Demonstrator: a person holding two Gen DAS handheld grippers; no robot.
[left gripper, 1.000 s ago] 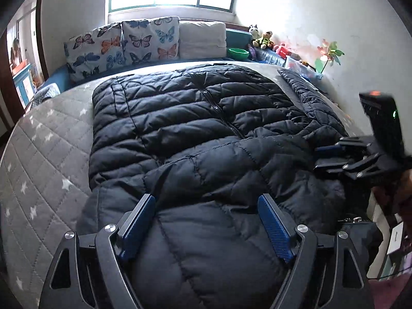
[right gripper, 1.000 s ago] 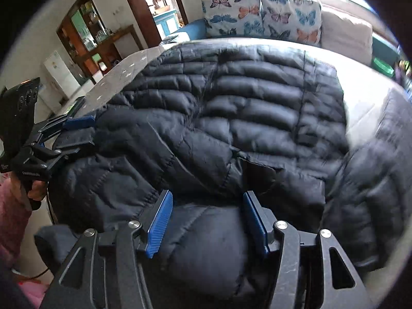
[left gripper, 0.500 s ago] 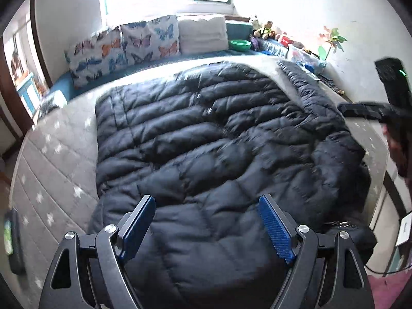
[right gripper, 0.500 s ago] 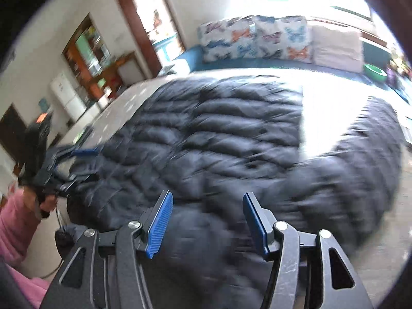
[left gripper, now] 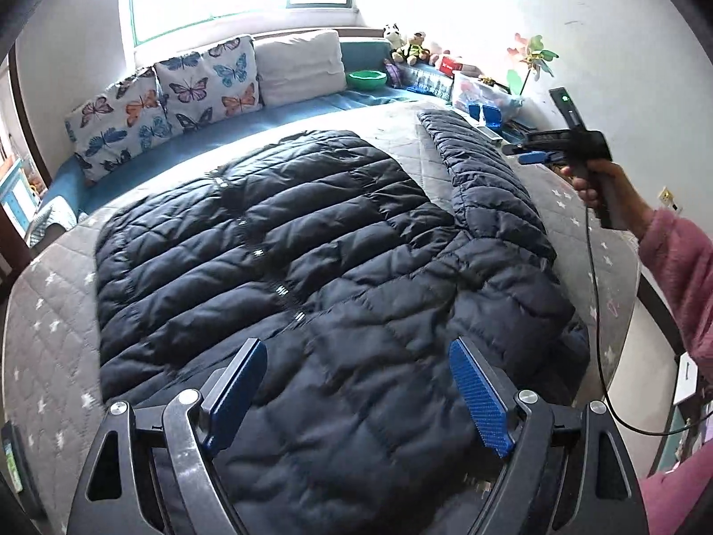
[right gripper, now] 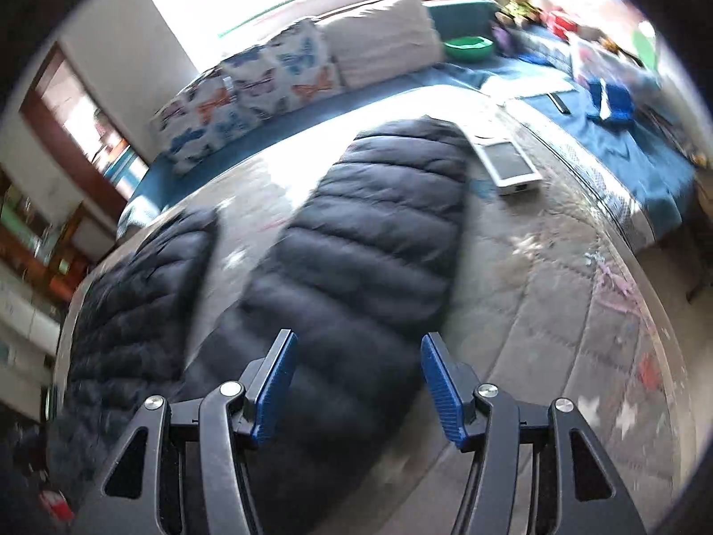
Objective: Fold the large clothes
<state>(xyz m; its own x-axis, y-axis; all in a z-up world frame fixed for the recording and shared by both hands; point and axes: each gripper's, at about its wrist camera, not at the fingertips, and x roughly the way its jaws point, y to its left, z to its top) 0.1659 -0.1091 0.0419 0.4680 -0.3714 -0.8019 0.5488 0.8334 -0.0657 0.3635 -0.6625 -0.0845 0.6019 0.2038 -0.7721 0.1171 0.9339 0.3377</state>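
Across the grey star-quilted bed [left gripper: 49, 339] lies the dark puffer jacket [left gripper: 289, 267], spread flat with one sleeve [right gripper: 356, 245] stretched toward the far side. Above its near hem the left gripper [left gripper: 356, 383] hovers with jaws wide apart, gripping nothing. Over the sleeve the right gripper [right gripper: 356, 383] likewise hangs released, blue pads [right gripper: 439, 383] parted; butterfly pillows [left gripper: 178, 89] line the far edge.

butterfly pillows [left gripper: 178, 98], green bowl [left gripper: 367, 79], plush toys [left gripper: 407, 47], tablet [right gripper: 508, 162]
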